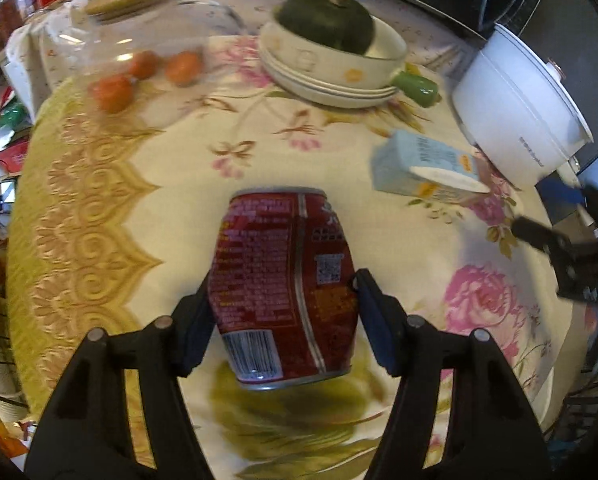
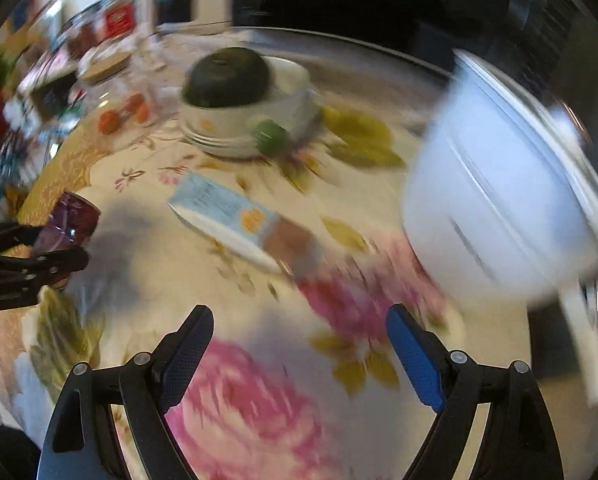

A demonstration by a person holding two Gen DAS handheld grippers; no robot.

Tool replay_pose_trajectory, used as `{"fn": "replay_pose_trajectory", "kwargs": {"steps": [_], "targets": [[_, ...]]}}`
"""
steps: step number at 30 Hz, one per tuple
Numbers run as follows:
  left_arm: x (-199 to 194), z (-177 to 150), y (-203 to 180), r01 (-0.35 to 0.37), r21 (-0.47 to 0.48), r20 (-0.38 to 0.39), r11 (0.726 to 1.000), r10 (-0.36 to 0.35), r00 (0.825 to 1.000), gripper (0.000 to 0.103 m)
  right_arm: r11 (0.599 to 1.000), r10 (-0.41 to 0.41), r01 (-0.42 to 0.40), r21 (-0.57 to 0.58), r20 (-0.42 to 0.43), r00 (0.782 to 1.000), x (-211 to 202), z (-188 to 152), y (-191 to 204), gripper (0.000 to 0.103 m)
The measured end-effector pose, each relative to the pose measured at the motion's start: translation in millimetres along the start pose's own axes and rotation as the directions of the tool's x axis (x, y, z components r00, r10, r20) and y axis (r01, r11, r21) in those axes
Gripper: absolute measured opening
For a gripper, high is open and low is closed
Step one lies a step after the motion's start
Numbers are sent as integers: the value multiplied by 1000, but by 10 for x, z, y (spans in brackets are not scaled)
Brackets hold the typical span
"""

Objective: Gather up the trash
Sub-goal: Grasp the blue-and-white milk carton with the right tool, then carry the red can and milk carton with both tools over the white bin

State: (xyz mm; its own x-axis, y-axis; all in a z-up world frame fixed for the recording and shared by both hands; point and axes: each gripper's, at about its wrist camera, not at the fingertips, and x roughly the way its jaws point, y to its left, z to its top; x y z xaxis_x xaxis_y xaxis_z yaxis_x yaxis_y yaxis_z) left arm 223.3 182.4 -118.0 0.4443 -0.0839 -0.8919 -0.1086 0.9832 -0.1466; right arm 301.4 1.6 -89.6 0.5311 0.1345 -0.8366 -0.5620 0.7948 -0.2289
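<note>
My left gripper (image 1: 283,292) is shut on a dented red drink can (image 1: 285,284), its pads pressing both sides, and holds it above the floral tablecloth (image 1: 147,184). The can also shows in the right wrist view (image 2: 69,222), held at the left edge. A light blue carton (image 1: 425,168) lies on its side on the table; in the right wrist view (image 2: 229,216) it lies ahead of my right gripper (image 2: 299,320). The right gripper is open and empty, above the cloth. It appears in the left wrist view (image 1: 571,252) at the right edge.
A white electric pot (image 1: 523,108) stands at the right (image 2: 507,200). Stacked plates and a bowl (image 1: 339,64) hold a dark green squash (image 1: 327,18). A green cup (image 1: 417,86) lies beside them. A glass jar (image 1: 139,48) holds orange fruits. Clutter lines the left table edge.
</note>
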Motion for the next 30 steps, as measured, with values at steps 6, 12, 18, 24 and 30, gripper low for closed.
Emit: {"fn": "replay_pose_trajectory", "kwargs": {"steps": [6,12,18,24,30], "targets": [[21,-8,101,-10,7,-12,1000,11,1000,67,983,-46,38,-182,-40,998,368,322,311,90],[96,-30,160,-28,17,-34,999,28,999,67,938,-144,107,-331,-89,986,744,389,522,88],[141,-41,193,-31,4,-40,1000,31,999,67,940,-166,122,-318,-117,979,737,350,514,62],[57,-58,92,-14,-3,-24,1000,14,1000,67,983,-57,27,-179,-162,985,346,260,334,41],[-102,-200,-174,31,23,-28,999,-31,999,67,997,-15,2,-73,-182,983,-65,-56,183,39]]}}
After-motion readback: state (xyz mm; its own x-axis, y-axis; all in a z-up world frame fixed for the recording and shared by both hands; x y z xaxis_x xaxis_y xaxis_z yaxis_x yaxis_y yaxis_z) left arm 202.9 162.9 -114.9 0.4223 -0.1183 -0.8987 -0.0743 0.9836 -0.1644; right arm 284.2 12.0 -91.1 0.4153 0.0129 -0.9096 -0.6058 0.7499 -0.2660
